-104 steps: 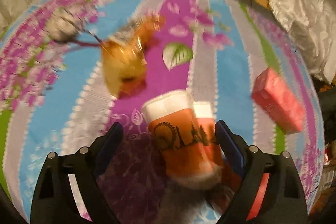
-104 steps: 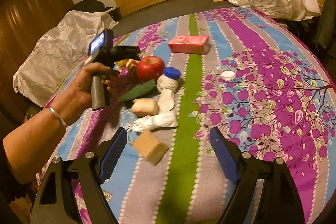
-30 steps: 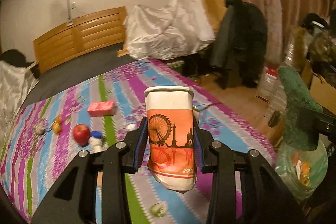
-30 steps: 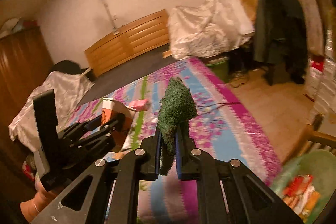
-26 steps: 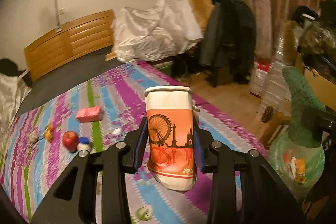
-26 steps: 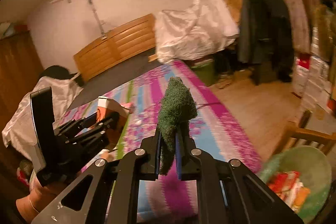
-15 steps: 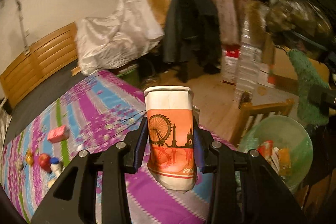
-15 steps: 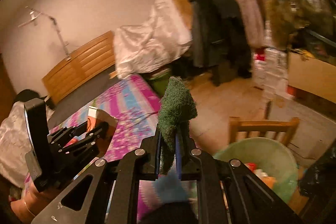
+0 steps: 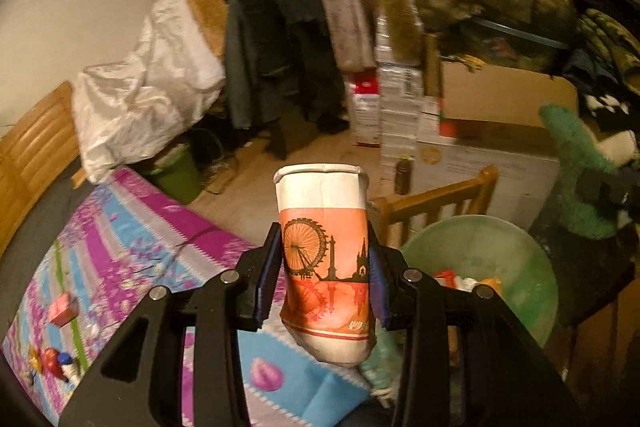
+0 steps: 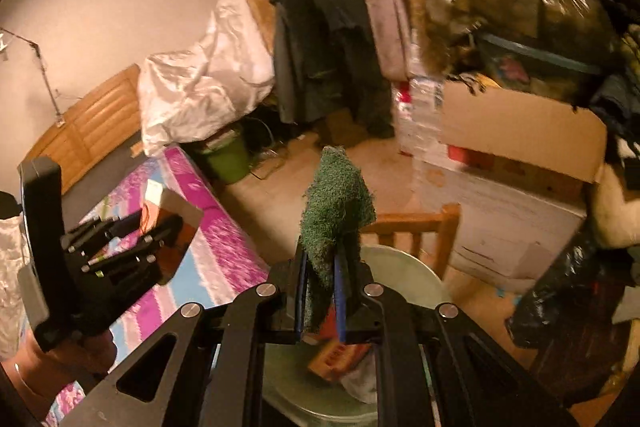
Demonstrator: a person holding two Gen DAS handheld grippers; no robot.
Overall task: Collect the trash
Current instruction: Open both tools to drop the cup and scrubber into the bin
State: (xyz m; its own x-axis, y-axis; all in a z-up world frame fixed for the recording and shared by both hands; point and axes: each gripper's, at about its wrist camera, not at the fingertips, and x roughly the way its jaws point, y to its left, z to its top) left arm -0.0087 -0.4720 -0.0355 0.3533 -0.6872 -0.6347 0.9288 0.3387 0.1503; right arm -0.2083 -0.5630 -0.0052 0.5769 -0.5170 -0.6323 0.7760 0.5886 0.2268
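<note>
Carrying 2 pieces of trash toward the green bin (image 9: 516, 259), the paper cup (image 9: 325, 251) is clamped upright at its middle by the left gripper (image 9: 323, 279), presumably so it cannot slip or crush, and is held above the bed edge (image 9: 160, 227) just beside the bin. The green scrubbing pad (image 10: 334, 215) is pinched at its lower end between the closed fingers of the right gripper (image 10: 320, 291), directly above the bin's rim (image 10: 404, 267), seemingly ready for dropping in.
</note>
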